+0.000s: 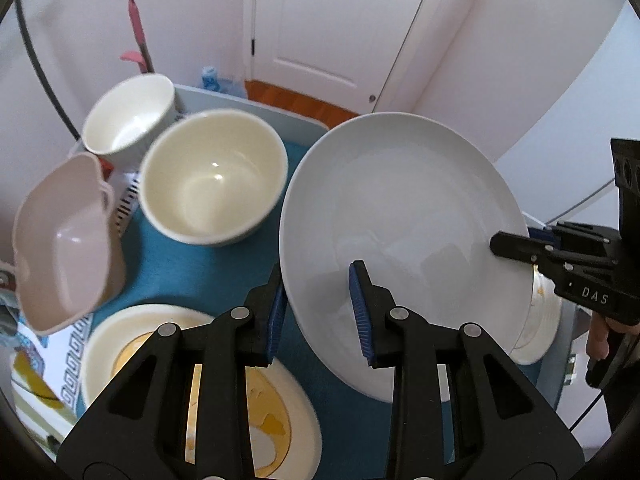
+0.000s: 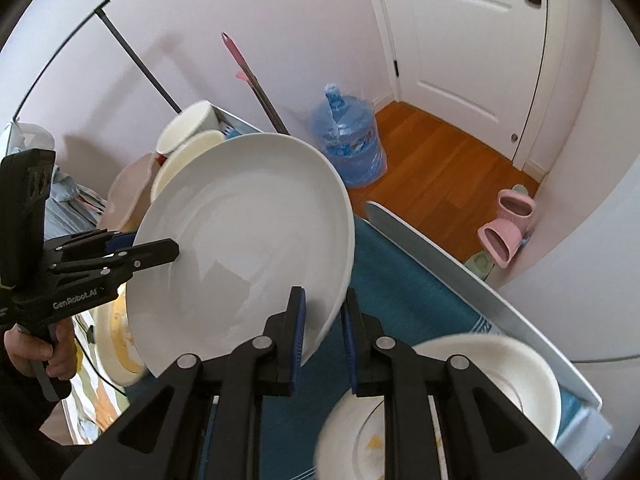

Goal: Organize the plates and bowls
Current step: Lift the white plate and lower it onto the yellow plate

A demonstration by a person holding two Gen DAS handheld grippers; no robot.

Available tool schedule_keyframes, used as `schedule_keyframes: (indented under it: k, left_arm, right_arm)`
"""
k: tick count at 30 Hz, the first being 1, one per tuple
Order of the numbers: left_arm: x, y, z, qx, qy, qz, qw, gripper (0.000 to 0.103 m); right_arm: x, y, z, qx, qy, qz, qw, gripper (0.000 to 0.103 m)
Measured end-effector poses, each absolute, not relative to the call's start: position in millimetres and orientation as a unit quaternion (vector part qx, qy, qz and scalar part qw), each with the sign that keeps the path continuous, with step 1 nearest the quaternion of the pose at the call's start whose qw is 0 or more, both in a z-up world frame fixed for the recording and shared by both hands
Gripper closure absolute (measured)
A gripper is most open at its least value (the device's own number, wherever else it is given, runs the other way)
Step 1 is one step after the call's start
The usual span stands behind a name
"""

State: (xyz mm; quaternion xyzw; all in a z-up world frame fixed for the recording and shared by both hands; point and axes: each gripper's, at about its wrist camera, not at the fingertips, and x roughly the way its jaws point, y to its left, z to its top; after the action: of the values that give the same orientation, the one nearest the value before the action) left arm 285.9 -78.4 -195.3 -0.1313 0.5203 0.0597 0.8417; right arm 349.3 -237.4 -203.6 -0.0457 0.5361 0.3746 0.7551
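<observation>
Left gripper nearest, angled steeply down, blue-padded fingers clenched on near-left rim of large white plate. Right gripper likewise pitched down, fingers clamped on opposite rim. Plate held between both, tilted, lifted clear above teal worktop. Person's hand wraps left gripper's handle from below. Beneath: yellow-patterned plate at left, cream bowl, white bowl, pink bowl tilted at edge.
</observation>
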Motion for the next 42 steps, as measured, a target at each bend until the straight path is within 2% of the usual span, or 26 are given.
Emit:
schedule_keyframes:
  k: [7, 13, 28, 42]
  left_arm:
    - [247, -62, -155, -0.122, 0.501, 0.047, 0.855, 0.075]
    - [214, -38, -146, -0.09, 0.505, 0.013, 0.858, 0.075]
    - [168, 19, -202, -0.042, 0.557, -0.078, 0.826, 0.075]
    - [178, 36, -251, -0.026, 0.576, -0.11, 0.81, 0.075]
  right_arm:
    - [300, -224, -175, -0.034, 0.527, 0.359, 0.77, 0.087]
    - [254, -202, -169, -0.012, 0.527, 0.327, 0.784, 0.087]
    - [157, -147, -205, 0.082, 0.558, 0.212, 0.798, 0.087]
    - [143, -125, -225, 0.078, 0.558, 0.156, 0.811, 0.087]
